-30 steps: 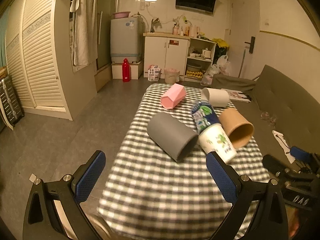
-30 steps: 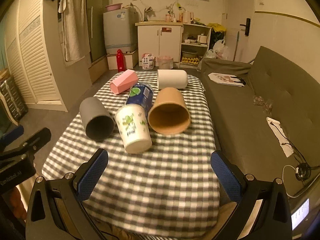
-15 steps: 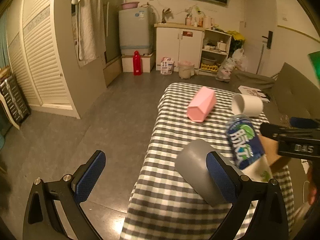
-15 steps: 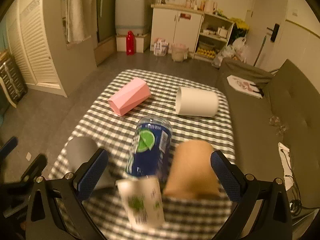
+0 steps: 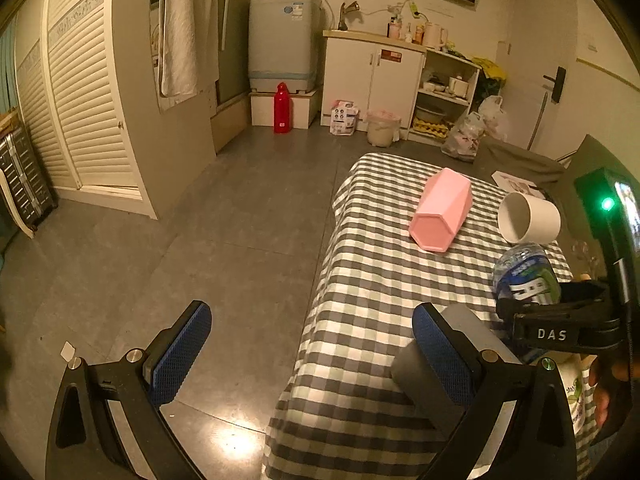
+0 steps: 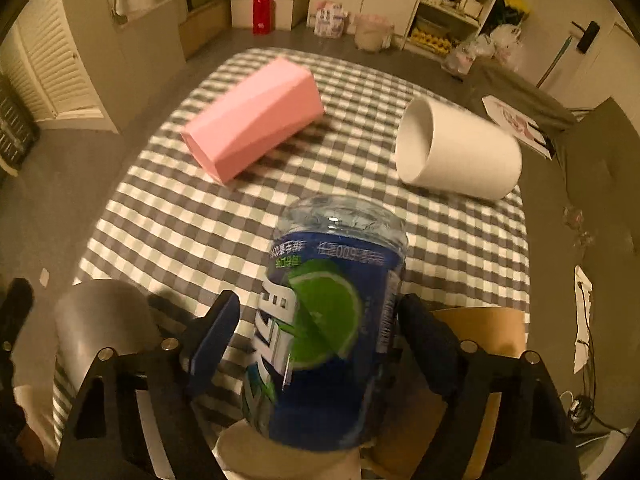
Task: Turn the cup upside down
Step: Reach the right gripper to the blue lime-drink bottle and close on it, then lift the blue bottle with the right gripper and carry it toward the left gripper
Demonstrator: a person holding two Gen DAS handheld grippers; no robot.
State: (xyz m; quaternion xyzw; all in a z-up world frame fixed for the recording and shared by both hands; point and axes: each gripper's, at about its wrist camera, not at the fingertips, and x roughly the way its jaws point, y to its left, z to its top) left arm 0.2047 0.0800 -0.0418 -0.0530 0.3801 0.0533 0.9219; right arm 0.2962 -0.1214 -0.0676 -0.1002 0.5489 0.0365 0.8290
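Writing on the right gripper: white letters "DAS" on the black body of the right gripper point(image 6: 316, 336), read in the left wrist view.
Writing on the blue cup: the blue cup point(image 6: 332, 320) carries a wrap with a green lime slice, large white characters and a small line including "600"; the print appears upside down and blurred, so the rest cannot be read.
Blue cup, axis: it lies on its side, long axis running away from the right wrist camera toward the far edge of the table point(image 6: 168, 216); its clear plastic end points to the far edge, its near end sits on a white printed cup point(image 6: 280, 456) at the near edge.
Right gripper: its jaws stand on either side of the blue cup, right finger against the wrap, a small gap at the left pad; parted, not yet clamped.
Left gripper: the left gripper point(image 5: 312, 356) hangs over the table's left edge and the floor, jaws wide apart, holding nothing.
Grey cup: grey cup point(image 5: 436, 376) on its side by the near left corner, behind the left gripper's right finger.
Pink cup: hexagonal pink cup point(image 6: 256, 120) on its side, toward the far left.
White cup: plain white cup point(image 6: 456, 152) on its side near the far right corner, mouth facing left.
Brown cup: brown cup point(image 6: 480, 344) just right of the blue cup, near the right edge.
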